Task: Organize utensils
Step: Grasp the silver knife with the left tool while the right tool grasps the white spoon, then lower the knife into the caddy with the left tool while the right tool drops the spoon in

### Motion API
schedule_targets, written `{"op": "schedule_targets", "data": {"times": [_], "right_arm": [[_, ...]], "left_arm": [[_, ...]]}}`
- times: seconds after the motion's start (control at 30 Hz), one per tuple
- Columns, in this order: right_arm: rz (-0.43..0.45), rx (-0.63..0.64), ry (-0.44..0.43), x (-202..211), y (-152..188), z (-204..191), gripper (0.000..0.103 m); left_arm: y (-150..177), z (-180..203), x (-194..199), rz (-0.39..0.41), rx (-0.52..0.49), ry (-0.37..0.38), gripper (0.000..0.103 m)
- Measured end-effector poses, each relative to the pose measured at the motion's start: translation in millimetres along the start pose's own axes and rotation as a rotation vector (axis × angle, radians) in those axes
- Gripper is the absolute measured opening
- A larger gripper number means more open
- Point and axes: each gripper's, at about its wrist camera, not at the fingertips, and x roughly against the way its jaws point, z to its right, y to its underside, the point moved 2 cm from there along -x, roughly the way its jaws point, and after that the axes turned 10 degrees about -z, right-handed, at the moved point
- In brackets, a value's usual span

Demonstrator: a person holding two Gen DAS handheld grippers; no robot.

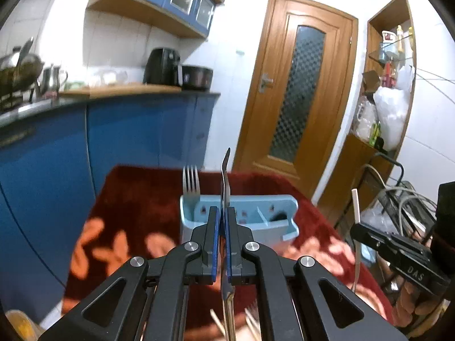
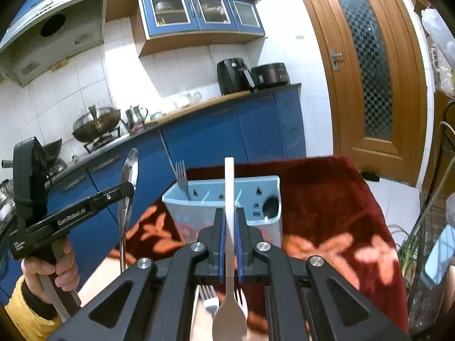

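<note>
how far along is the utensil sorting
Done: one steel fork stands in the light blue plastic caddy. In hand: the left gripper clamps a steel spoon, and the right gripper clamps a white-handled spoon; neither is in the caddy yet. Left: more forks lie on the red floral cloth.

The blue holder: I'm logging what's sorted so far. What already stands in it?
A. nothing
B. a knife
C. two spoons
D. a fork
D: a single fork stands tines-up in the left end compartment of the blue holder; each gripper is shut on a spoon, outside the holder.
</note>
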Motion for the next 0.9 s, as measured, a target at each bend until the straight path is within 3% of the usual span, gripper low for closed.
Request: {"op": "schedule_targets", "data": {"times": [0.37, 0.57, 0.9], "right_arm": [[0.115, -0.043, -0.023, -30.5, -48.3, 15.1, 0.008], [0.135, -0.036, -0.026, -48.2, -69.7, 18.4, 0.008], [0.186, 0.008, 0.029, -80.2, -87.2, 23.4, 0.008]], "left_arm": [[-56.3, 4.7, -19.8, 0.125, -0.036, -0.031, 0.004], [-83.9, -6.9, -34.1, 0.190, 0.001, -0.050, 0.004], [-88.1, -21.9, -67.1, 0.320, 0.010, -0.127, 0.004]]}}
